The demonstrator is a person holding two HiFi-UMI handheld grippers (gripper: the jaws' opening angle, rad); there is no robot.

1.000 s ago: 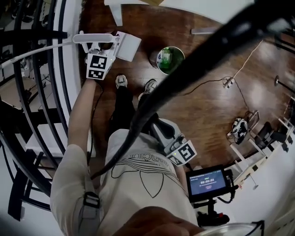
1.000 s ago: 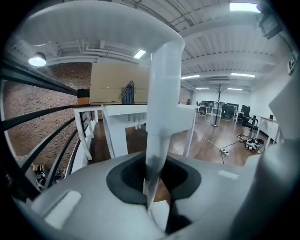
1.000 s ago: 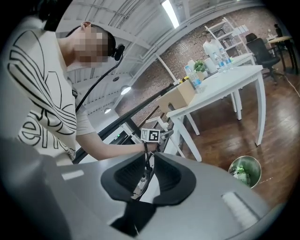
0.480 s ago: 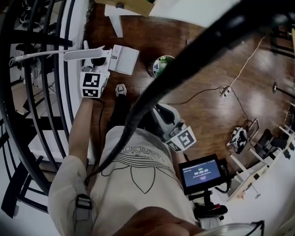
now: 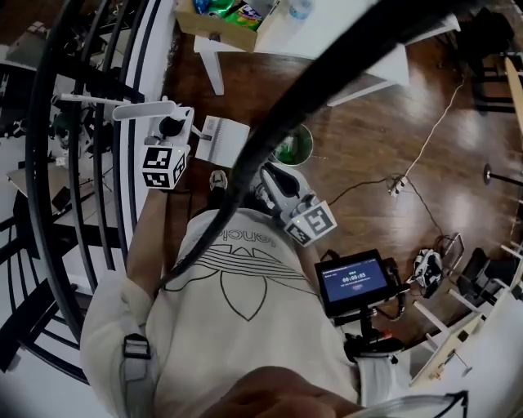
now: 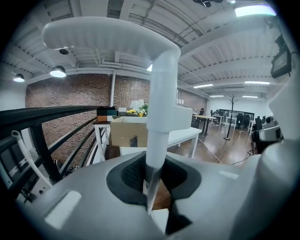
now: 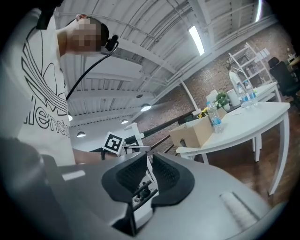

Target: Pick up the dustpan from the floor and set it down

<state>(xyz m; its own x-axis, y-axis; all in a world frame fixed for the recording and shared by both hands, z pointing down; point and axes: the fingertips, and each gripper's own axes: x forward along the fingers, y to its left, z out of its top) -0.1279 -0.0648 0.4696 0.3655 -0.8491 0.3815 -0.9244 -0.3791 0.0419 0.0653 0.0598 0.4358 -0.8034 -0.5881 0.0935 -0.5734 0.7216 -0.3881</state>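
Dustpan (image 5: 222,139): white, held by its upright handle post, pan hanging over the wooden floor (image 5: 384,139) beside the black railing (image 5: 49,163); from above I cannot tell whether it clears the boards. White table (image 5: 359,49) is cut off by the top edge of the head view, with a cardboard box (image 5: 221,20) at its left end. A thick black cable (image 5: 327,73) crosses the head view and hides part of the green bin (image 5: 296,147). Left gripper (image 5: 170,122): jaws clenched on the post, which fills the gap in the left gripper view. Right gripper (image 5: 274,175): jaws drawn together with only a sliver between, nothing in them; its tips are partly hidden behind the cable.
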